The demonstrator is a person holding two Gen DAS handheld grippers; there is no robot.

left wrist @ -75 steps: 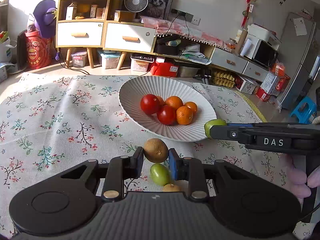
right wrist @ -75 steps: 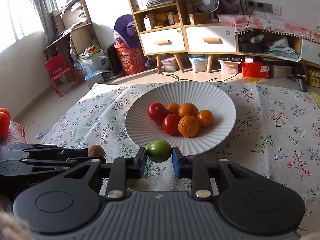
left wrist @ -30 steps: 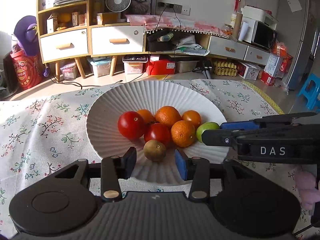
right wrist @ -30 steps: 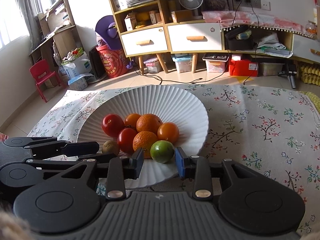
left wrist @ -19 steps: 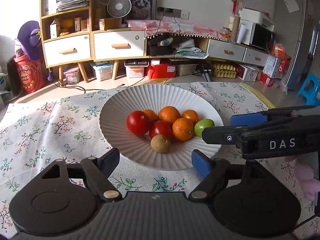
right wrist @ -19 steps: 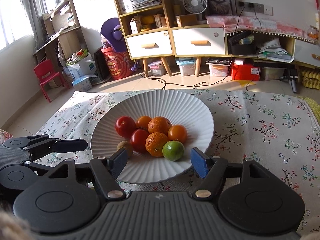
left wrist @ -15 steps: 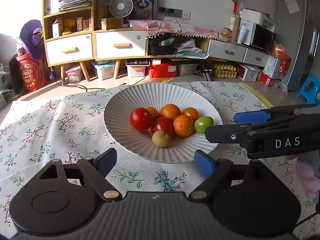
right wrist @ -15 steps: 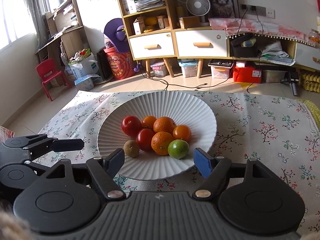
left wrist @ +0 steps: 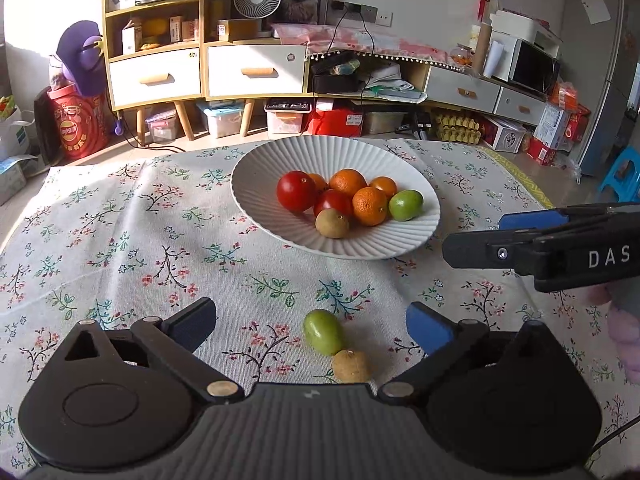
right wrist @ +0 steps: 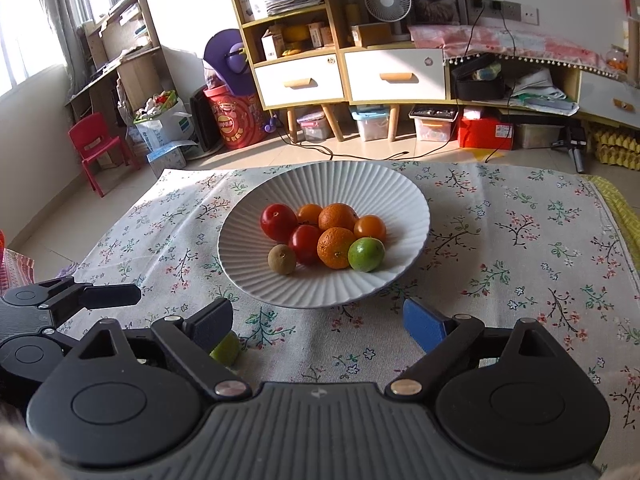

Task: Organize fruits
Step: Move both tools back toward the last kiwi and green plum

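Note:
A white ribbed plate [left wrist: 276, 160] [right wrist: 328, 296] holds two red tomatoes, several oranges, a brown kiwi [left wrist: 331, 223] [right wrist: 281, 259] and a green lime [left wrist: 405, 205] [right wrist: 365, 254]. On the cloth near me lie a green fruit [left wrist: 323, 331] and a second brown kiwi [left wrist: 351, 366]. My left gripper [left wrist: 311, 323] is open and empty, its jaws straddling the green fruit from above. My right gripper [right wrist: 319, 320] is open and empty, short of the plate's near rim. The green fruit [right wrist: 226, 349] peeks out beside its left finger.
The table carries a floral tablecloth [left wrist: 120, 240]. The right gripper's fingers [left wrist: 520, 240] cross the right side of the left wrist view. The left gripper [right wrist: 72, 300] shows at the left of the right wrist view. Shelves, drawers and boxes stand behind the table.
Both grippers let go of the kiwi and the lime in the plate, opened wide and pulled back toward me. The green fruit and second kiwi on the cloth came back into view.

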